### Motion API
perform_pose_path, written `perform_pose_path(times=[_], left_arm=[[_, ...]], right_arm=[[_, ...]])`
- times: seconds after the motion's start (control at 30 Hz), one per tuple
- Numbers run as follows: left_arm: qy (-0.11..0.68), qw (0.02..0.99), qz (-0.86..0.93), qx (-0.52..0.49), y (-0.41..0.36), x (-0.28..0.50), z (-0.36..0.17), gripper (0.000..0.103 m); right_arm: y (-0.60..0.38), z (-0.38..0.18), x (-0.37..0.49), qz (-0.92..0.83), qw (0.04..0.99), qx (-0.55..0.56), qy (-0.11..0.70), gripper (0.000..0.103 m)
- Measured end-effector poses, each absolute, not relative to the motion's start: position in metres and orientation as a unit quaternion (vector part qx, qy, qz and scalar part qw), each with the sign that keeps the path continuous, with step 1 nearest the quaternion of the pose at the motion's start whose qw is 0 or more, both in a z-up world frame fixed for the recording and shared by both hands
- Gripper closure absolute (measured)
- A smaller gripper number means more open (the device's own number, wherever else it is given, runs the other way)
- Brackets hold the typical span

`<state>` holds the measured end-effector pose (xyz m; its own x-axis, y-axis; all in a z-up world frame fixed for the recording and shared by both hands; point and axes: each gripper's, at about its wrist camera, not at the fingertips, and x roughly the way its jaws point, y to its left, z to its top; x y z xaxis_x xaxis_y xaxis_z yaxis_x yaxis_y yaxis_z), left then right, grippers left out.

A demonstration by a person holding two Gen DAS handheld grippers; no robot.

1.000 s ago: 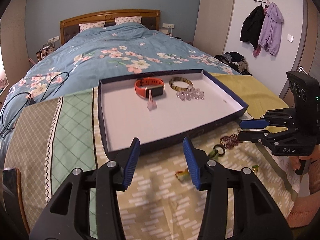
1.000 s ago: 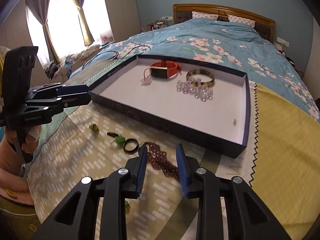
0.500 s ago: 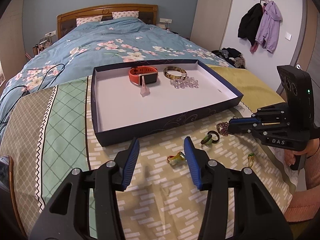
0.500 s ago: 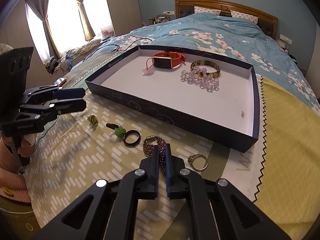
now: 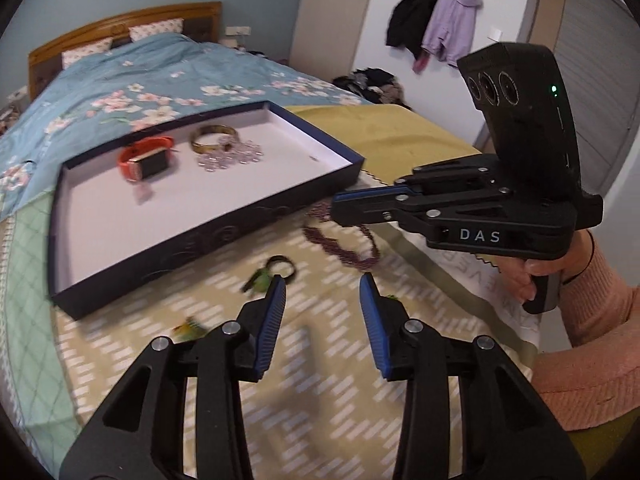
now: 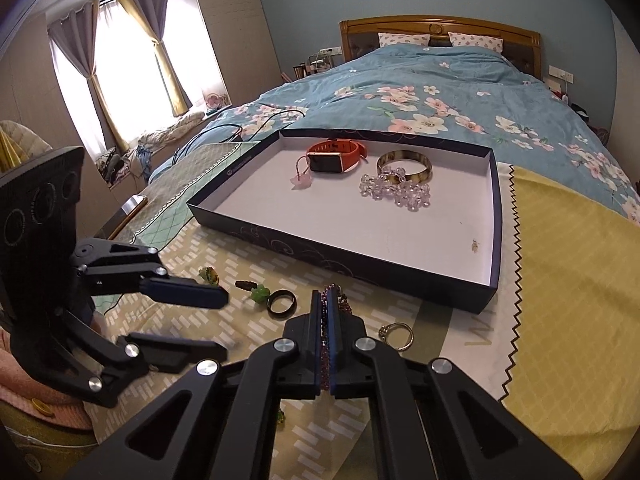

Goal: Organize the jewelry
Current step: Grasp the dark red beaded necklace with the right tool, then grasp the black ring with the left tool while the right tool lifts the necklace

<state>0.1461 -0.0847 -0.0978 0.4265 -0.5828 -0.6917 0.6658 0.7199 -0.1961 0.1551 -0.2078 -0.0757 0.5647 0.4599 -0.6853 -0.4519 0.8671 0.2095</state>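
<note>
Right tool [image 6: 325,308] is pressed together on the dark red bead chain [image 5: 340,246]; beads show between its two fingers, and the rest of the chain hangs or trails onto the bed cover just below the tip, whether fully lifted cannot be told. Left tool [image 5: 322,304] is spread wide and holds nothing, hovering over the patterned cover. Ahead of both tools sits the box lid [image 6: 494,216] serving as tray. Already inside, at its far end: orange watch [image 6: 334,158], brown bangle [image 6: 404,164], clear bead bracelet [image 6: 400,192], small pink charm [image 6: 300,182]. Left outside on the cover, near the right tool's tip: black ring [image 6: 282,304] just to its left, green trinket [image 6: 260,292] beside that, another small green-yellow piece [image 6: 210,275] further left, and a metal ring [image 6: 396,335] just to its right. Judgement: roughly half done; the chain is the step in hand, and four small pieces remain to go in.
</note>
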Motion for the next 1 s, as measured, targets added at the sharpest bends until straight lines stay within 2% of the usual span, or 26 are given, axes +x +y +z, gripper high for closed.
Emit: perform_pose_path(times=[0.17, 0.43, 0.8, 1.0], left_arm=[[0.417, 0.838, -0.351, 0.028, -0.091, 0.174, -0.111, 0.066], [0.421, 0.851, -0.314, 0.012, -0.074, 0.185, -0.111, 0.066], [0.414, 0.849, -0.316, 0.090, -0.107, 0.182, -0.113, 0.066], [0.424, 0.849, -0.298, 0.105, -0.109, 0.188, -0.121, 0.074]], right_arm=[[-0.213, -0.077, 0.155, 0.258, 0.885, 0.020, 0.388, 0.102], [-0.217, -0.074, 0.155, 0.261, 0.887, 0.030, 0.380, 0.102], [-0.218, -0.067, 0.156, 0.264, 0.890, 0.037, 0.369, 0.102], [-0.218, -0.066, 0.157, 0.265, 0.890, 0.038, 0.368, 0.102]])
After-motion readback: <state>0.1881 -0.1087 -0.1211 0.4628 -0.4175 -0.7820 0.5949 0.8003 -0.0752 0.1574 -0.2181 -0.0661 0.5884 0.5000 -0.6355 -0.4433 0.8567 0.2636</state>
